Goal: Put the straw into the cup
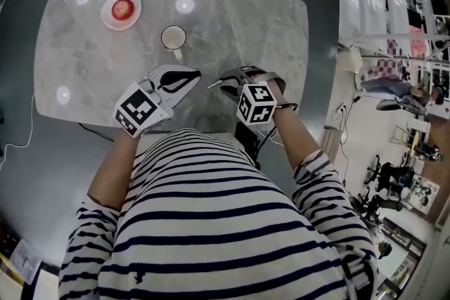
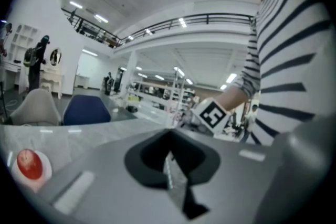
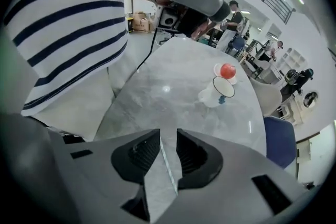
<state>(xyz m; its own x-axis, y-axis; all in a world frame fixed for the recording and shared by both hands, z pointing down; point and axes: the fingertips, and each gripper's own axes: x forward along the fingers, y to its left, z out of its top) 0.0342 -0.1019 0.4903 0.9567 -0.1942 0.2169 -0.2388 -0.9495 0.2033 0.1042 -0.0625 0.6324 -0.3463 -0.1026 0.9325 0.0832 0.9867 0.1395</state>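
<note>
Right hand-held gripper [image 3: 167,135], jaws spread, straddles the straw [image 3: 170,171] on the worktop [image 3: 173,76]; next, pinching it, then reaching the far cup [image 3: 216,93].

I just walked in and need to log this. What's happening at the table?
A person in a striped shirt works over a marble table with a gripper in each hand. The right tongs point down, open around the straw lying on the table, not gripping it yet. The left tongs are shut and empty. The cup stands farther off, without a straw.

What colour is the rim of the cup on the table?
Black, on the white round cup; clearest in the right gripper view.
</note>
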